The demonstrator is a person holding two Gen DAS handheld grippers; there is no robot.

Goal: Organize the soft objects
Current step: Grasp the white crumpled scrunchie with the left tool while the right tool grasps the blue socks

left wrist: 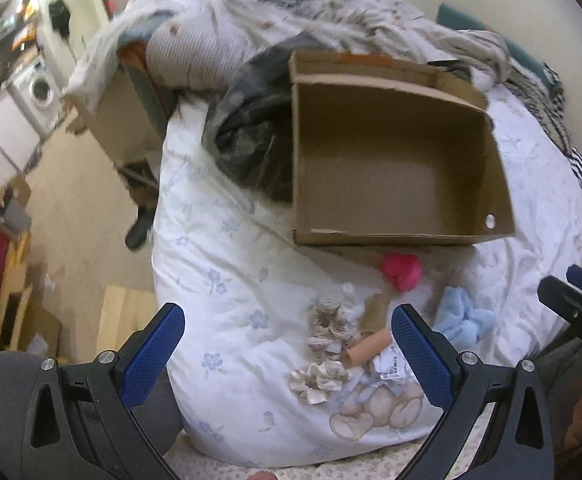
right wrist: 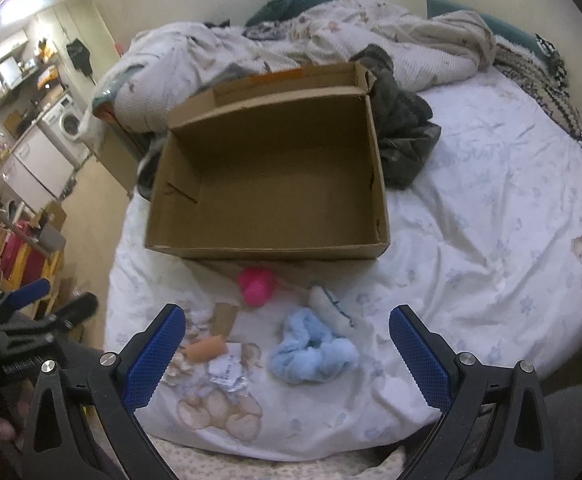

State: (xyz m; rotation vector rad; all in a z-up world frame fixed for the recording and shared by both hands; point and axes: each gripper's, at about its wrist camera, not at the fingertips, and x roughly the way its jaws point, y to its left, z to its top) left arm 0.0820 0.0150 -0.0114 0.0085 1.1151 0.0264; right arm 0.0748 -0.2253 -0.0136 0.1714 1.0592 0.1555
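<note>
While both the left gripper (left wrist: 287,356) and right gripper (right wrist: 287,356) gape apart, a fluffy blue scrunchie (right wrist: 311,352), fuzzy pink ball (right wrist: 255,285) and frilly beige scrunchies (left wrist: 331,328) lie lower centre, before the corrugated cardboard box (right wrist: 267,248); tag print unreadable.

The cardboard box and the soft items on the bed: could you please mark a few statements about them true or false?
1. The cardboard box holds nothing. True.
2. The pink item lies inside the box. False: it lies on the bedsheet, just in front of the box.
3. The right gripper grips the light blue fluffy item. False: it is open and holds nothing.
4. The left gripper is open. True.
</note>
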